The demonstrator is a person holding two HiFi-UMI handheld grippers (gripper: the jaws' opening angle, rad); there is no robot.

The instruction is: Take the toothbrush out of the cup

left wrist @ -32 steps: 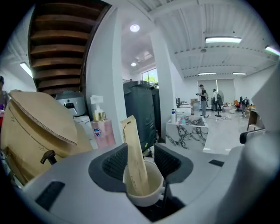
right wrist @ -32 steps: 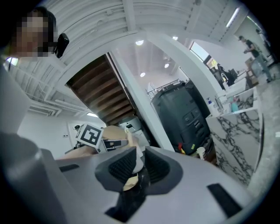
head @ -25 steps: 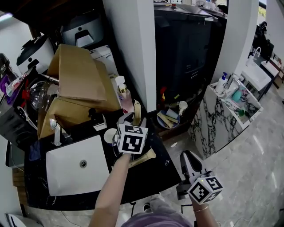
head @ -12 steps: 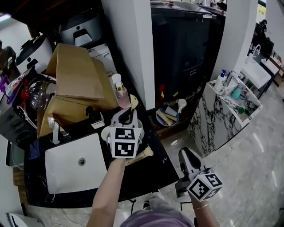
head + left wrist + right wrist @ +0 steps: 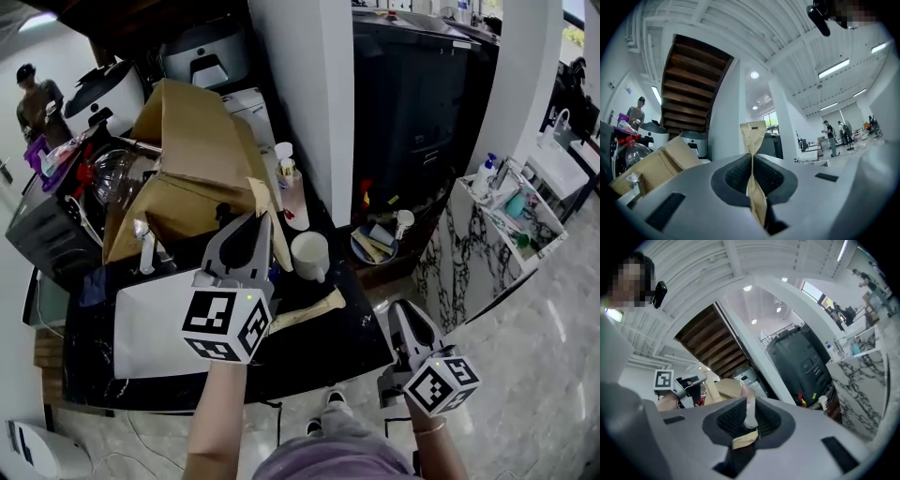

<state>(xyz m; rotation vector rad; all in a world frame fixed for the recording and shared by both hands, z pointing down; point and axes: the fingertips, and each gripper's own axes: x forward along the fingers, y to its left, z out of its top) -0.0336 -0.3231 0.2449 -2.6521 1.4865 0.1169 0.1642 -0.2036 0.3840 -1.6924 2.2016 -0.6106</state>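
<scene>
**Toothbrush lifted clear of the cup, held in the left hand-held gripper**

The main step looks done. The left hand-held gripper [image 5: 249, 232] is raised above the dark surface [image 5: 328, 347] with its jaws pointing away from the person. The jaws have just been closing and now pinch the toothbrush [image 5: 753, 138], a long flat item in a tan paper sleeve. The left gripper view shows the sleeve squeezed between the two ribbed pads, with its top end standing up well past the jaw tips. The toothbrush touches nothing but the pads.

The white cup [image 5: 315, 270] stands upright on the surface, just to the right of the raised gripper. From above its inside looks white and bare, with nothing sticking out. Judging by this, only setting the toothbrush down somewhere may remain, if that is wanted at all.

A second tan packet [image 5: 305, 309] lies flat on the surface in front of the cup, apart from it.

The right hand-held gripper [image 5: 403, 321] hangs low at the right, off the edge of the surface. Its jaws are partly apart and hold nothing; its own view only looks through the gap at things farther off.

Other containers: a white sink [image 5: 155, 328] sits to the left and looks bare. A pump bottle [image 5: 292, 192] of pinkish liquid stands behind the cup. A small bowl [image 5: 360, 253] lower down on the right holds several small items that cannot be told apart.
</scene>
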